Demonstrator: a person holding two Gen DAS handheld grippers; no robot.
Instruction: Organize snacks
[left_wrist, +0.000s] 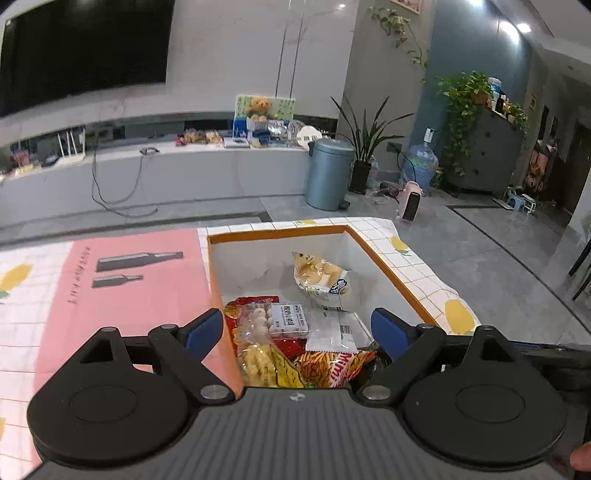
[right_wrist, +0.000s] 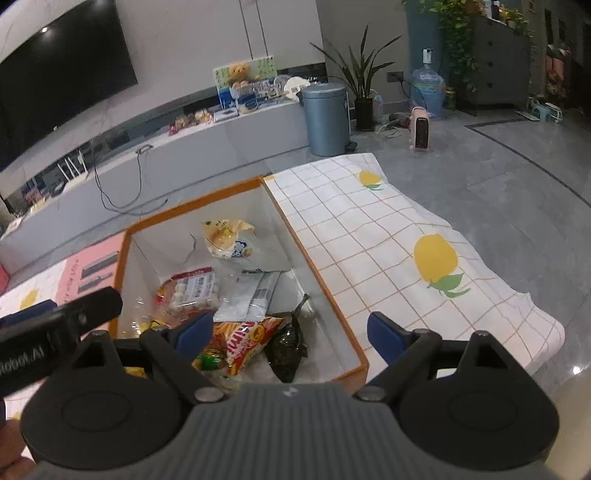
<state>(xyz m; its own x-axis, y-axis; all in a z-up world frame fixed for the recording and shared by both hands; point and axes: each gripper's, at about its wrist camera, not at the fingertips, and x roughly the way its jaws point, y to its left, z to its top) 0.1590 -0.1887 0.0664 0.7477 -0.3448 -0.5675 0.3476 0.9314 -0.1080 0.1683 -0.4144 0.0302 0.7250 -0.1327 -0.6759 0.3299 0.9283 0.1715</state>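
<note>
Both left gripper (left_wrist: 297, 328) and right gripper (right_wrist: 290, 332) released, empty above box (right_wrist: 317, 266); snacks (left_wrist: 288, 321) apparently all in; next, probably withdraw.

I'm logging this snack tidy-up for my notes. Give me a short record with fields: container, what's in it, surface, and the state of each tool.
container: white box with orange rim, open top
contents: yellow bun packet, packet of white balls, orange chip bag, dark wrapped snack, clear flat packet
surface: lemon-print cloth; pink sheet left of box
left tool: open, empty
right tool: open, empty
</note>
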